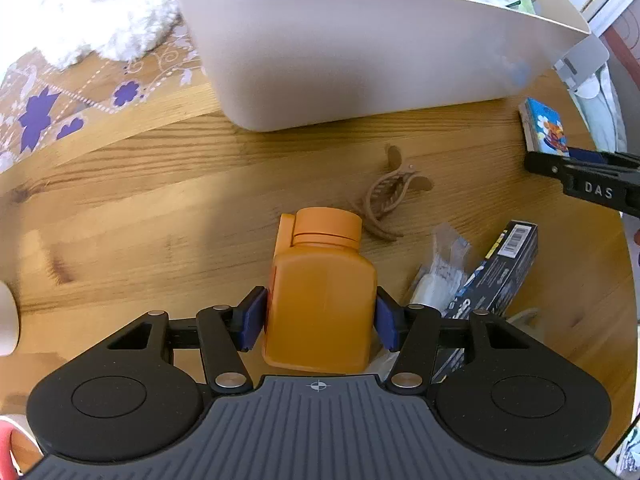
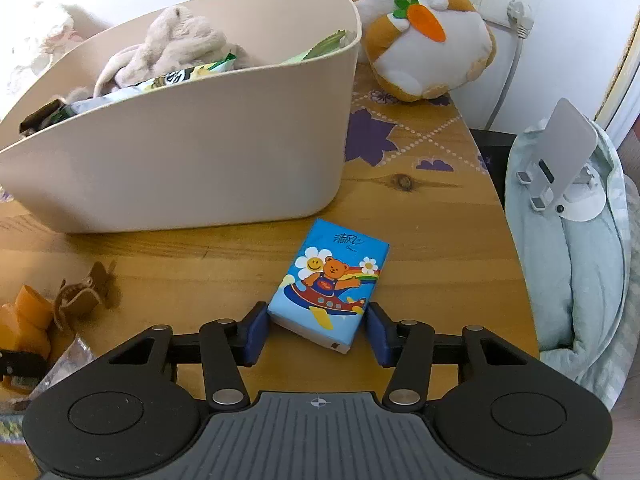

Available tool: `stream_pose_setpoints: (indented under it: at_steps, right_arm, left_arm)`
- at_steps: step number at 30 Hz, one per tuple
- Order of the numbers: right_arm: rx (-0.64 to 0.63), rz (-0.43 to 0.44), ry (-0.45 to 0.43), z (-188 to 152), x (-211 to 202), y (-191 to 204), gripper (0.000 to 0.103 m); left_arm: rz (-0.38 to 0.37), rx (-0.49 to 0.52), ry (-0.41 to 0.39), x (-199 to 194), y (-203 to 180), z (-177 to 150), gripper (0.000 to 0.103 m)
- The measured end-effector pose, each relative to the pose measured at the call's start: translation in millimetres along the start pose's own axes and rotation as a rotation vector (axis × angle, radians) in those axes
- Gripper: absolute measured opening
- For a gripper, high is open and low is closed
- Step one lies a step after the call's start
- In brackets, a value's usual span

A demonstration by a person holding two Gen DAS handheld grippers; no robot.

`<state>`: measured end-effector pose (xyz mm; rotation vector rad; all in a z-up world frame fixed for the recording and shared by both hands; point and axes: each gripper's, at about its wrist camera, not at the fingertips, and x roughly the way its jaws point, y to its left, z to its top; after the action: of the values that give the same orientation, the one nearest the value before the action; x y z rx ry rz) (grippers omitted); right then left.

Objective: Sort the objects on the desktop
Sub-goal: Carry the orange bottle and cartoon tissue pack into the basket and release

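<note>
An orange plastic bottle (image 1: 324, 272) with a round cap lies on the wooden table (image 1: 160, 208), and my left gripper (image 1: 320, 316) is shut on it, both blue pads against its sides. A blue tissue pack (image 2: 328, 276) printed with a cartoon bear lies near the table's right edge. My right gripper (image 2: 318, 328) is shut on the pack's near end, which sits skewed between the pads. A cream bin (image 2: 200, 140) holding soft toys and snack packets stands just behind both. In the left wrist view the tissue pack (image 1: 546, 128) and a right finger (image 1: 580, 176) show at the far right.
A brown hair claw (image 1: 384, 200) lies just beyond the bottle. A black box (image 1: 500, 268) and a clear sachet (image 1: 440, 268) lie to its right. A plush hamster (image 2: 420, 32) sits behind the bin, by the wall socket. A phone stand (image 2: 560, 160) rests on bedding past the table's edge.
</note>
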<state>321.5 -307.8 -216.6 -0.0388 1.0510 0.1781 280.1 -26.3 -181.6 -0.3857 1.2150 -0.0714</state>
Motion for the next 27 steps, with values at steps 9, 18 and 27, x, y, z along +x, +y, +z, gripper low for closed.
stream_pose_setpoints:
  at_steps: [9,18,27]
  right_arm:
    - [-0.019,0.044,-0.051,-11.8,-26.8,-2.4,0.048]
    - [-0.006,0.098,-0.114,-32.2,-75.7,-8.8,0.048]
    - [-0.033,0.111,-0.216,-18.2,-120.9,-19.6,0.048]
  left_arm:
    - [-0.001,-0.021,-0.054,-19.1,12.7,-16.1,0.055]
    - [-0.003,-0.058,-0.106,-49.1,17.5,-22.2,0.054]
    - [-0.005,-0.065,-0.186,-83.7,27.9,-20.2,0.054]
